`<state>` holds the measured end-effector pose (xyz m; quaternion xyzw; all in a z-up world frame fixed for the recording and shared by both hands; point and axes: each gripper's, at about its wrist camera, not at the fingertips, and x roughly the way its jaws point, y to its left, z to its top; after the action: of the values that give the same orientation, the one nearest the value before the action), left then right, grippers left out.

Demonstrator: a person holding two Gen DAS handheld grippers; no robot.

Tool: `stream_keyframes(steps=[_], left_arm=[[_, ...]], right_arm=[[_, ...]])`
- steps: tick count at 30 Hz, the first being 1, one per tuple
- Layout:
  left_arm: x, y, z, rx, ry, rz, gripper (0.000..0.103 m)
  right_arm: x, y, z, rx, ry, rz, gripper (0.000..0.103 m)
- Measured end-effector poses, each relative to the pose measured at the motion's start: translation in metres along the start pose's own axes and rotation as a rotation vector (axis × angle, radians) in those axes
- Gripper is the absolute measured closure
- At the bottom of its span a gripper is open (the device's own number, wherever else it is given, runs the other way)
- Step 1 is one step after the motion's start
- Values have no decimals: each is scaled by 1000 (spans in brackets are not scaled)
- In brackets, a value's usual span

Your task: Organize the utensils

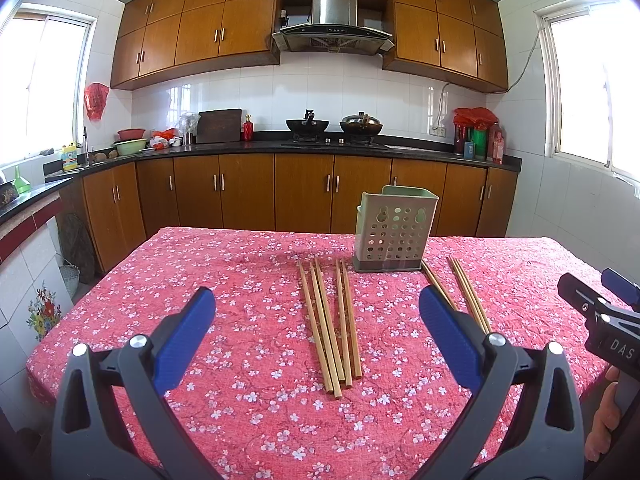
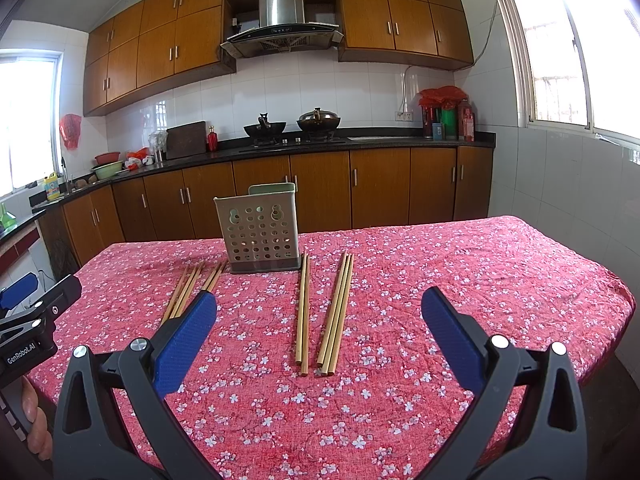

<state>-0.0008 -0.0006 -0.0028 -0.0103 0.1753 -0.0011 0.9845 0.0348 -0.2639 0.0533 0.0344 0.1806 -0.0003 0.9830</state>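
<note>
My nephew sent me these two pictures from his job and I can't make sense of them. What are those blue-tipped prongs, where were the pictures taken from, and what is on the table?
There is no robot here. A person holds one hand-held grasping tool in each hand, and a wide-angle camera on each looks forward along its two blue-padded fingers.

One picture comes from the left tool, the other from the right tool. Both are open and hold nothing.

On the red flowered tablecloth stands a pale green perforated utensil holder. Wooden chopsticks lie flat in front of it: a larger bunch before the left tool, and two smaller groups before the right tool. Each tool also shows at the edge of the other's picture.
</note>
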Motion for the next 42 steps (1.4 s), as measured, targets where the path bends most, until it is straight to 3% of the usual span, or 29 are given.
stream_keyframes(steps=[35, 39, 42], left_arm=[[3, -5, -5, -2, 10, 5, 4], [13, -3, -8, -13, 34, 18, 4], [33, 2, -10, -23, 100, 47, 4]], right_arm=[[1, -1, -1, 4, 10, -2, 2], [15, -7, -4, 22, 39, -4, 2], [36, -17, -3, 46, 107, -26, 2]])
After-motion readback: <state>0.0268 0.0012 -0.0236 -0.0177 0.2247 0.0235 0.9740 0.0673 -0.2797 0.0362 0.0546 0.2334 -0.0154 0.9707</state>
